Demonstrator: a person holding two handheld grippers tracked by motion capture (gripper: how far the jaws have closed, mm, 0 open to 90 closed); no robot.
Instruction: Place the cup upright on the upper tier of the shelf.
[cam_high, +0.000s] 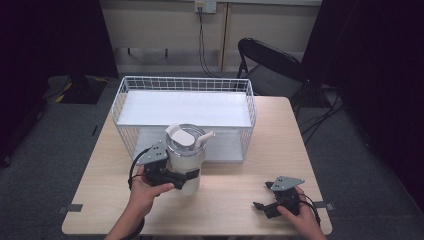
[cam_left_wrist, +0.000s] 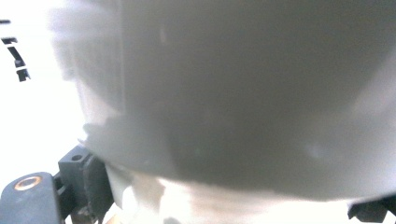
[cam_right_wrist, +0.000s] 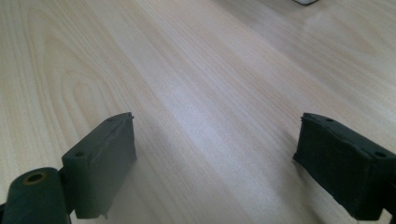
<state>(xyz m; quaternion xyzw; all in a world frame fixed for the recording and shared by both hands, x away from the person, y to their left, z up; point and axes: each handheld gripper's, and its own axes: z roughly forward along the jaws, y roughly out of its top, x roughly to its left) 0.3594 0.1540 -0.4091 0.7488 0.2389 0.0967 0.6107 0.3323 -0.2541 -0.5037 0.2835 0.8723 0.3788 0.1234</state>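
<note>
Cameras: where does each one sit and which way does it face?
High view: above the person's side, facing forward and down on the table; both hands, both hand-held grippers.
Left gripper view: on the left hand-held gripper, pressed close to the white jug; jaws flank it.
Right gripper view: on the right hand-held gripper, facing bare tabletop; jaws apart.
Shared: the jug, left and high views.

I see the wire basket (cam_high: 145, 95) sitting on the far half of the table (cam_high: 240, 200), with a folding chair (cam_high: 272, 65) behind the table's far right corner. The jug (cam_high: 186, 160) stands just in front of the basket's near wall, left of the table's middle, and my left gripper (cam_high: 187, 175) is at its near side with a jaw on either flank of it. My right gripper (cam_high: 262, 196) is well apart to the right, near the table's front edge, over bare tabletop.
</note>
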